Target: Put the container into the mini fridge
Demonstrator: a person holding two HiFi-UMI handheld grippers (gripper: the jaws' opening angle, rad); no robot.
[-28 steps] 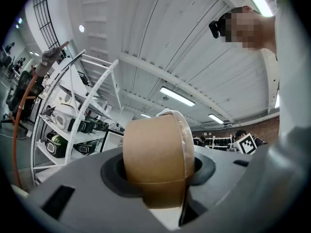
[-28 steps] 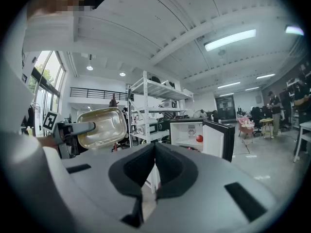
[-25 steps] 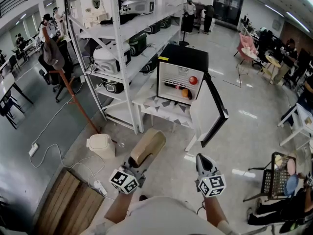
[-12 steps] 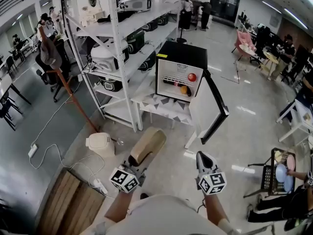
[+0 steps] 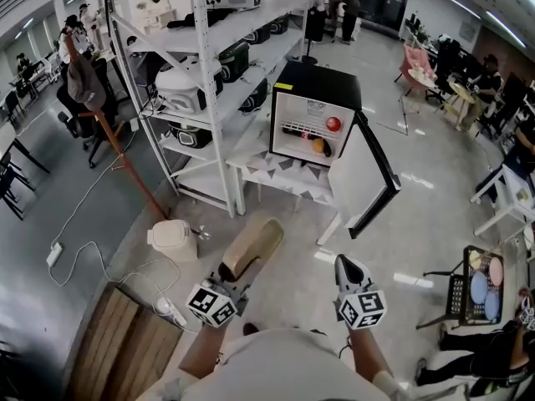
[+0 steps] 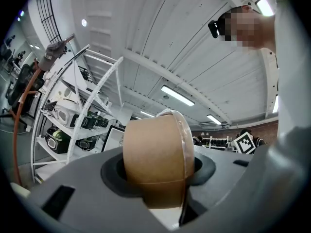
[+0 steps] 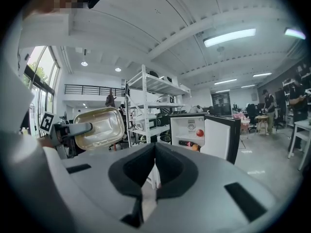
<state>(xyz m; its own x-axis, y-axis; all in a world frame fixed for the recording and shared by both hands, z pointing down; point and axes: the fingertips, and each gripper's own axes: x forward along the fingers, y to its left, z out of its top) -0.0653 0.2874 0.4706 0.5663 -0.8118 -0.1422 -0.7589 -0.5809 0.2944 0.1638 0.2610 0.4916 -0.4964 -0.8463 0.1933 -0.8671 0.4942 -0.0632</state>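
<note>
Carrying step: the left gripper [image 5: 227, 276] clamps its fingers on the container [image 5: 253, 247], well short of the open fridge [image 5: 311, 132]. The right gripper [image 5: 345, 267] is empty, fingers together. Next calls for walking closer and sliding it inside.

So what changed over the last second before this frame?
The shelving and mini fridge drifted slightly up the head view; the person seems to edge forward. Nothing was taken or released: the left gripper still clamps the container, the right gripper stays shut and empty, the fridge door stays open.
</note>
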